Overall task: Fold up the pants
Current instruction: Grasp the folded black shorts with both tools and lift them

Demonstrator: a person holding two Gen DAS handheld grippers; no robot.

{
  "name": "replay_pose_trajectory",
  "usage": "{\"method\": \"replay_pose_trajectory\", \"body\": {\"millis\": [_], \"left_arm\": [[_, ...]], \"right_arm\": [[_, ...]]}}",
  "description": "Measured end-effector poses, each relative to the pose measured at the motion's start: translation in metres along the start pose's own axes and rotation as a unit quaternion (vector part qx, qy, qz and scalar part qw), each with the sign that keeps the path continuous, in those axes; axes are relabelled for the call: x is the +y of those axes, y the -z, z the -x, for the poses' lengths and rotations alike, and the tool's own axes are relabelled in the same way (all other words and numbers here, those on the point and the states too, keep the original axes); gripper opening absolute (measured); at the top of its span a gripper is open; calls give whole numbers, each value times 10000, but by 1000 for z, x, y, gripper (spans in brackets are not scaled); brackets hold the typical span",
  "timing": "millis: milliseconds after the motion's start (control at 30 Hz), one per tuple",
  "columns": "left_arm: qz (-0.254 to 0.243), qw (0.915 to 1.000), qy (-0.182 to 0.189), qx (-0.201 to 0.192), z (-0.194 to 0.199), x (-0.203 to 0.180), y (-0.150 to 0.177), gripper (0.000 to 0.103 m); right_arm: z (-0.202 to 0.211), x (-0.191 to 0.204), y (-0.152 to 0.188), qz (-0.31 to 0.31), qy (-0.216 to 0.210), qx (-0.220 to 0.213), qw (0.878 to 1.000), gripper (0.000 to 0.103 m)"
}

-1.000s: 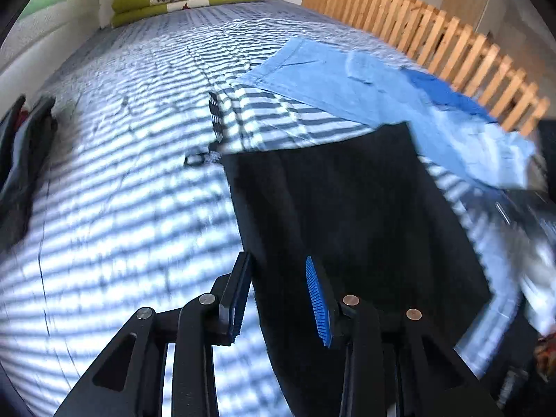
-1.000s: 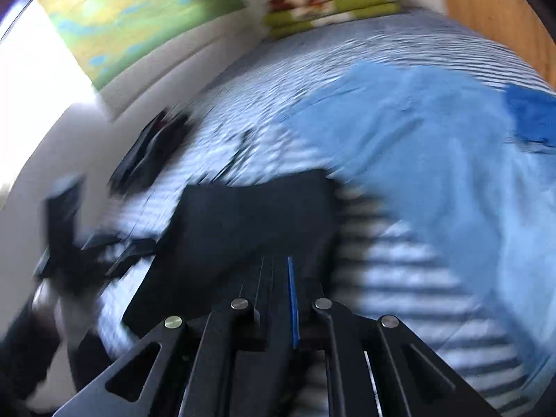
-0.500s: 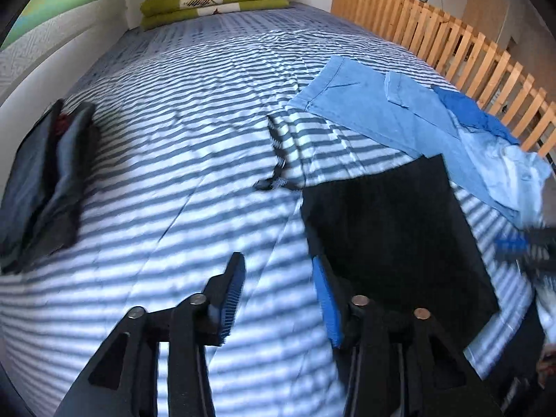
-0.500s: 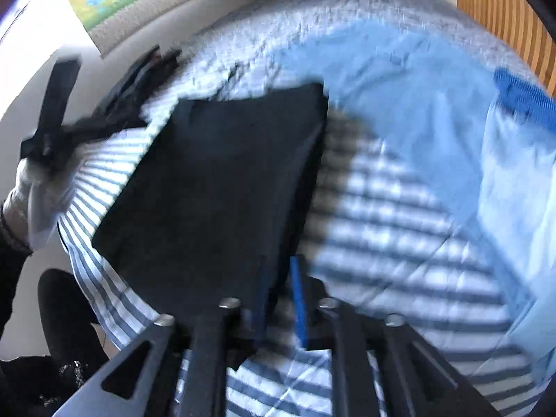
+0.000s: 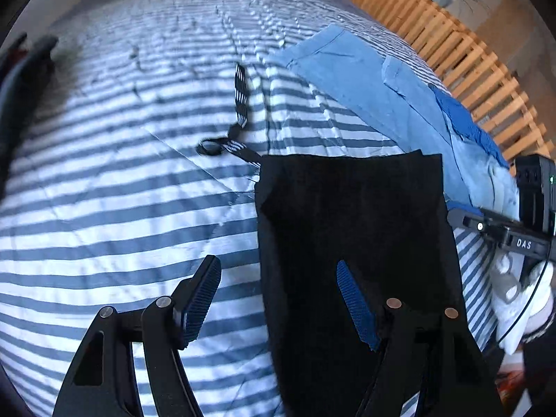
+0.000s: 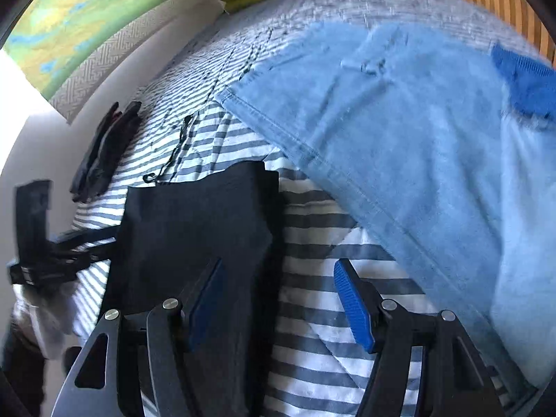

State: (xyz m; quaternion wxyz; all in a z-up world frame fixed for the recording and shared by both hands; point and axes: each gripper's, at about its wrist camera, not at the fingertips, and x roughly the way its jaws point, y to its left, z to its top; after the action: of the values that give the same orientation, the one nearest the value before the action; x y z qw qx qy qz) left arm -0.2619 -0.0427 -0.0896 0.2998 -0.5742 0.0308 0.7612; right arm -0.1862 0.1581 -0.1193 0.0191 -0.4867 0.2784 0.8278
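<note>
Only right view shows wall painting (image 6: 69, 24); black pants (image 6: 194, 229) folded

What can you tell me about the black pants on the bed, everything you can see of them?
The black pants look like matte, dark woven fabric, folded into a flat, roughly rectangular panel with straight edges. They lie on the blue-and-white striped bedsheet, near the bed's front edge. A striped drawstring trails from one far corner across the sheet. The light blue garment lies just beyond them; whether they touch is unclear. Both tongs are open: left tongs straddle one side edge, right tongs the other.
</note>
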Motion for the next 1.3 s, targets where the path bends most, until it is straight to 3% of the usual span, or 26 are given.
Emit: {"method": "replay_pose_trajectory", "body": {"millis": [200,333,433,567,700,1033,1300], "left_arm": [[185,9997,101,-104,-16,4,-6,71],[213,9994,219,-151,-22,3,-14,52],[152,9995,197,-207,-26,-3,-20,41],[163,9991,208,-346,-28,-9,-22,23],[158,9980,176,-590,-15,-15,-16,15],[-1,9834,358,-1777,110,-21,21,12],[175,9606,165,-2767,238,21,61,12]], "right_arm": [[-9,-6,-7,-50,-239,23,9997,61],[-16,-3,-14,26,-581,68,9983,60],[-25,5,-18,198,-651,61,9977,51],[-31,3,-21,-69,-836,129,9964,20],[-23,12,-15,-62,-942,-38,9955,7],[74,94,0,696,-1152,-1077,9850,5],[121,195,0,1548,-1508,-1552,9640,5]]}}
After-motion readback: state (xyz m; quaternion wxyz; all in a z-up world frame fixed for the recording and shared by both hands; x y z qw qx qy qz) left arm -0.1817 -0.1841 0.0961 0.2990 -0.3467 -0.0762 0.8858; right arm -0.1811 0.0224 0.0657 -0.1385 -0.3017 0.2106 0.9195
